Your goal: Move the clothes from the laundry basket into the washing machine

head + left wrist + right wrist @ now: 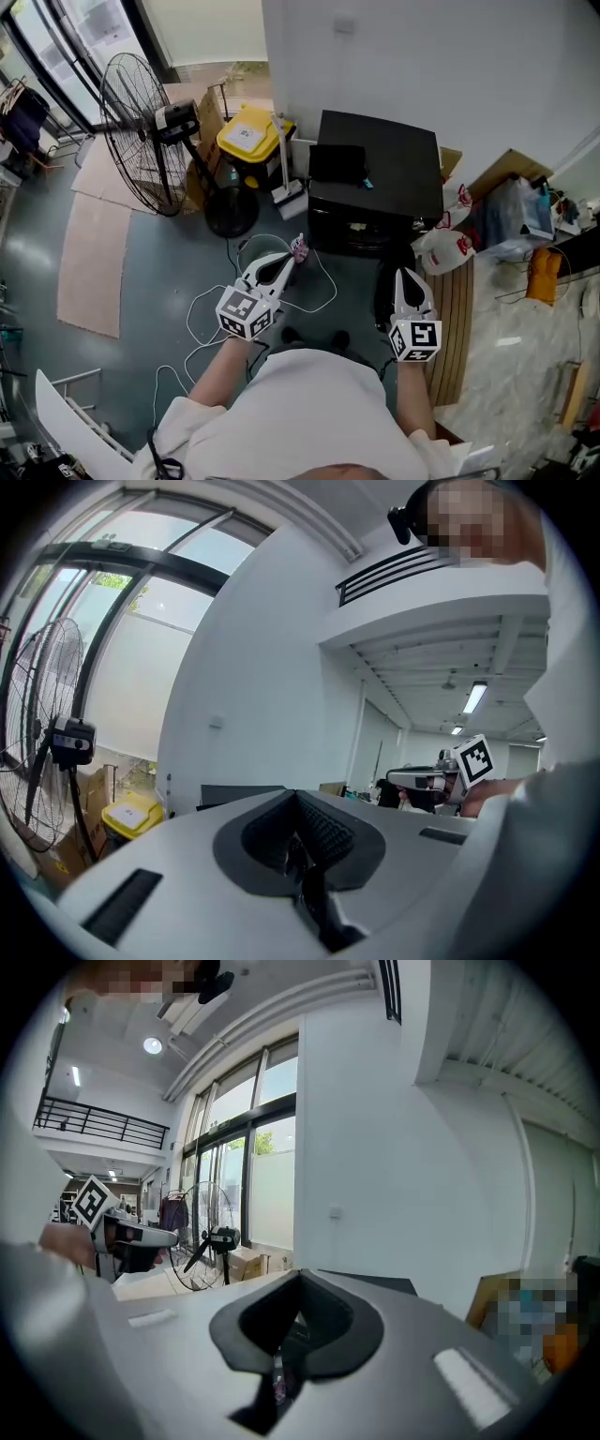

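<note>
- Left gripper: jaws together, pads meeting along one line in its own view; nothing shows between them there
- In the head view a small pink-and-white scrap sits right at this gripper's tip; cannot tell whether it is pinched or lies on the floor below
- Right gripper: jaws closed tight; a dark shape hangs just beside it on its left in the head view; too dim to say if it is cloth or shadow
- Both grippers held out in front of the person, near level, well apart from each other
- Washing machine: a black box against the white wall, straight ahead of the grippers; the right gripper's tip is near its front, the left one off its left front corner
- A flat dark piece lies on the machine's top, toward its left edge
- Left of the machine: a yellow-lidded bin; then a big standing fan
- White cable looped on the grey floor under the left gripper
- White bags with red print at the machine's right
</note>
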`<state>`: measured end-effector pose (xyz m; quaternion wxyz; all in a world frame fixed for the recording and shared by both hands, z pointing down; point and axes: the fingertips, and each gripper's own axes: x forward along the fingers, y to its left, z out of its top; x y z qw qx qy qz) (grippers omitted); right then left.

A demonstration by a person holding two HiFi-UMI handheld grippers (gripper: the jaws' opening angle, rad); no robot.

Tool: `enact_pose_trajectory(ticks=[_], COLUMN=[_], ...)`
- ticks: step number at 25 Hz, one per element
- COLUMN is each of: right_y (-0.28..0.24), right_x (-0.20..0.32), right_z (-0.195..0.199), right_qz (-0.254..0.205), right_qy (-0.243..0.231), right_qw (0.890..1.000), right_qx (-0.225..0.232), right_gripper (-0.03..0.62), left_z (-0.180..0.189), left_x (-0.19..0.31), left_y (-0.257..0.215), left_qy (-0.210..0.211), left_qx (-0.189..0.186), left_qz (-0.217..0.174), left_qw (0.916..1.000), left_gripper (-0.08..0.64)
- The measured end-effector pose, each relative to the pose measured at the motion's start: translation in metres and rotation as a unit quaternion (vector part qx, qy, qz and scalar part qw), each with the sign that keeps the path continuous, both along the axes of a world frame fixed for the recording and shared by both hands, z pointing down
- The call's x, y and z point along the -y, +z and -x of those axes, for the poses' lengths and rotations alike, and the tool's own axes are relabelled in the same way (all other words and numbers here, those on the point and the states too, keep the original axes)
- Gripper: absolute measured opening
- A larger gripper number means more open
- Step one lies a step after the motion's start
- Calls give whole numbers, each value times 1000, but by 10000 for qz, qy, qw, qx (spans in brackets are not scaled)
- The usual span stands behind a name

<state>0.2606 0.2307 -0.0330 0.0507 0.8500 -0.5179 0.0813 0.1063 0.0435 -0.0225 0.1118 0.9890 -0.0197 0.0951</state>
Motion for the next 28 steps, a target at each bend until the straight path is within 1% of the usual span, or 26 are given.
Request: enact_pose_trajectory(ticks=[3,6,17,28], right_y=[-5,-9,-6,-6], right_x=[-8,-14,-20,-26], right_z=[-5,-10,-13,-24], right_qz=[-70,-125,-208,-238], right_qy=[-33,-36,-87,-97], right_qw=[9999,9999,9997,9997], right_qx=[-74,-89,7,11], right_gripper=[11,11,11,11], left_z=[-4,-6,-15,-23], left_x=[-6,-10,-28,-36], left_y=[0,0,6,1], left_qy=[7,-41,37,45], left_qx=[49,67,101,111], left_qz=[-74,-62,-3,-78], left_qw=[10000,9999,9999,9999], left_gripper=[5,5,5,6])
